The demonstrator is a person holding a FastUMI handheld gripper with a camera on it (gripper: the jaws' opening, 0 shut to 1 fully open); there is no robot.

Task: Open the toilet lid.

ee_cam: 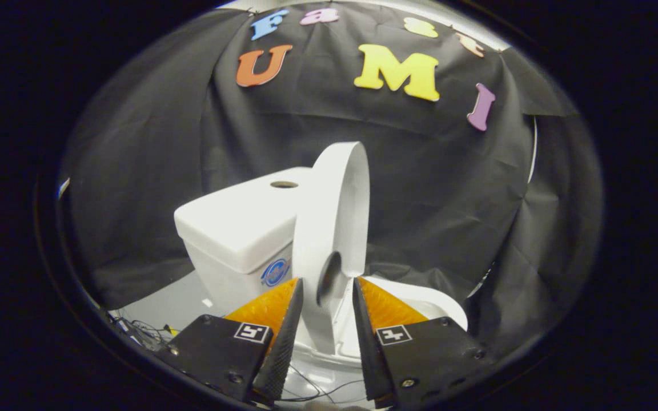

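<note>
Hand-held gripper (327, 291) gapes open around the raised toilet lid (333, 228), tank (237, 222) beside.

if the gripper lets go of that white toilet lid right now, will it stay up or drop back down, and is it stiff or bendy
The glossy white plastic toilet lid stands nearly upright beside the white tank, so it may stay up or tip back onto it, though a nudge forward could drop it. It looks like a rigid moulded shell, probably stiff. Its sheen suggests a slippery surface. The gripper is open, fingers either side of the lid's edge.
</note>
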